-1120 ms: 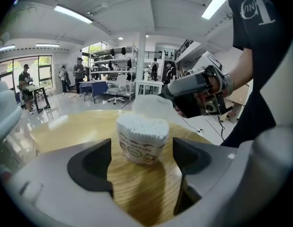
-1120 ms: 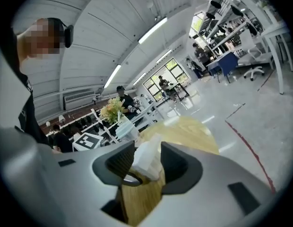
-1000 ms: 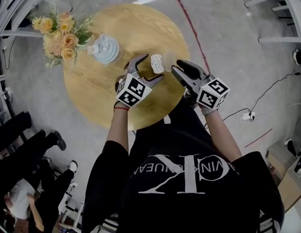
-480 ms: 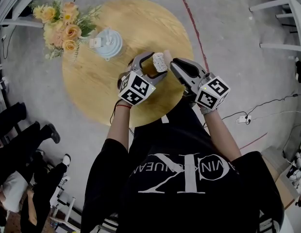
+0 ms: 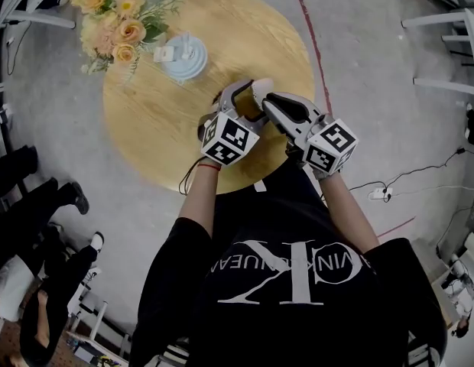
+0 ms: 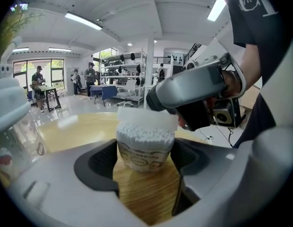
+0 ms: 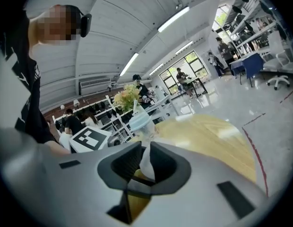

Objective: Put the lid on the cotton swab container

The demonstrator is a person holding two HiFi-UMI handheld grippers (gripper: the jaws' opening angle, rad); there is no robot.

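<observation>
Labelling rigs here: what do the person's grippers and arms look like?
Left gripper and right gripper: grey bodies, black pads, each bearing a cube with black-and-white square markers. Black short-sleeved T-shirt with white lettering; red band on left wrist.

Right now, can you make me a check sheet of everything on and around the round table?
Surface: round wooden table on a grey floor.
Job's things: cotton swab container upright, full of swabs; lid just over its top, not yet seated.
Clutter: flowers and a pale blue jar at the far edge.
Grippers: left hand-held gripper has just been closing, with the container between its jaws and the pads at its sides; right hand-held gripper has just been closing on the lid.
Cables: power strip with cable on the floor, right side.
Surroundings: white furniture; people standing at the left.
</observation>
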